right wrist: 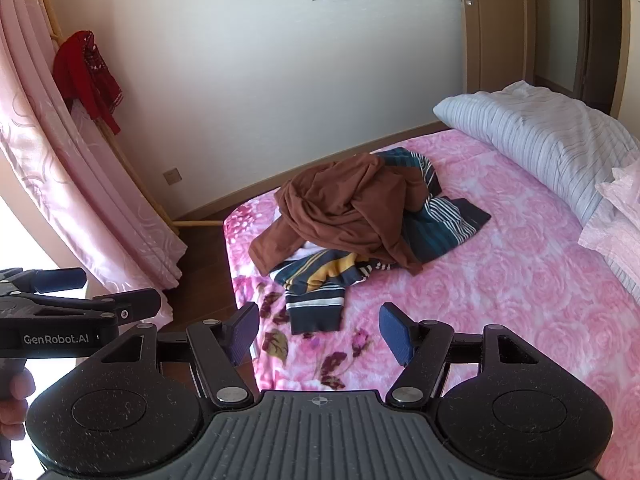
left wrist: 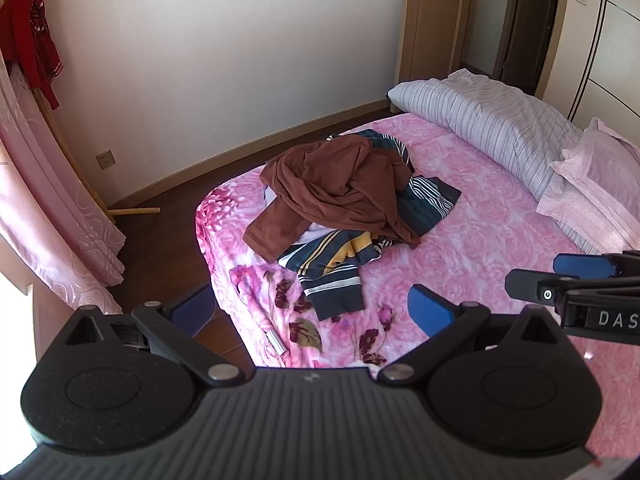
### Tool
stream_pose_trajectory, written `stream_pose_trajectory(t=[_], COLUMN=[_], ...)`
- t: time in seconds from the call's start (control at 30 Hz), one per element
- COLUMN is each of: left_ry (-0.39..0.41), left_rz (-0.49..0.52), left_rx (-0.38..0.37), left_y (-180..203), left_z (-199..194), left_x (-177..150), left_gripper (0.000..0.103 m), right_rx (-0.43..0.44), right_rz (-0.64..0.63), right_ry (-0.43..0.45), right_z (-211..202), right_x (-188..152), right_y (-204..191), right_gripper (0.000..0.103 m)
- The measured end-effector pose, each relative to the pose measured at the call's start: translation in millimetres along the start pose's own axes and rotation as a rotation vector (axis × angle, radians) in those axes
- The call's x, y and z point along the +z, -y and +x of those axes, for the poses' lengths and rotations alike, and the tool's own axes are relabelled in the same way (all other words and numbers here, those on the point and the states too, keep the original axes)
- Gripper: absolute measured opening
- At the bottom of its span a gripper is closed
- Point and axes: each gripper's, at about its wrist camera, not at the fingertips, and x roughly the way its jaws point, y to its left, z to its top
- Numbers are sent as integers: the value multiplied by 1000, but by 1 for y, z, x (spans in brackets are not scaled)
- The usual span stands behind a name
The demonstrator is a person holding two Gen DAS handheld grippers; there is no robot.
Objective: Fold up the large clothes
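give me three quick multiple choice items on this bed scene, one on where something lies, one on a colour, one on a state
1. Where does the brown garment lie?
A. on top of the striped garment
B. on the floor
C. on the pillow

2. What colour is the garment hanging by the curtain?
A. green
B. red
C. white

3. How is the right claw?
A. shut on the brown garment
B. shut on the bedspread
C. open, holding nothing

Answers:
1. A, the brown cloth is heaped over the striped one on the pink bedspread.
2. B, it shows red against the pale wall.
3. C, its blue pads stand apart above the bedspread with nothing between them.
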Motion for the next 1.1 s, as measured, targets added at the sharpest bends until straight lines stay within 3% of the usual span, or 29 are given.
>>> stream_pose_trajectory(t=[1.1], left_ry=[-3], left_rz=[21], left_rx=[7], left_y=[22], left_z=[-6], left_x=[-5], left_gripper=[101], right_rx=[16], right_rz=[13], right_ry=[5], right_z=[-13], right_x=[-8], right_y=[21], right_gripper=[63])
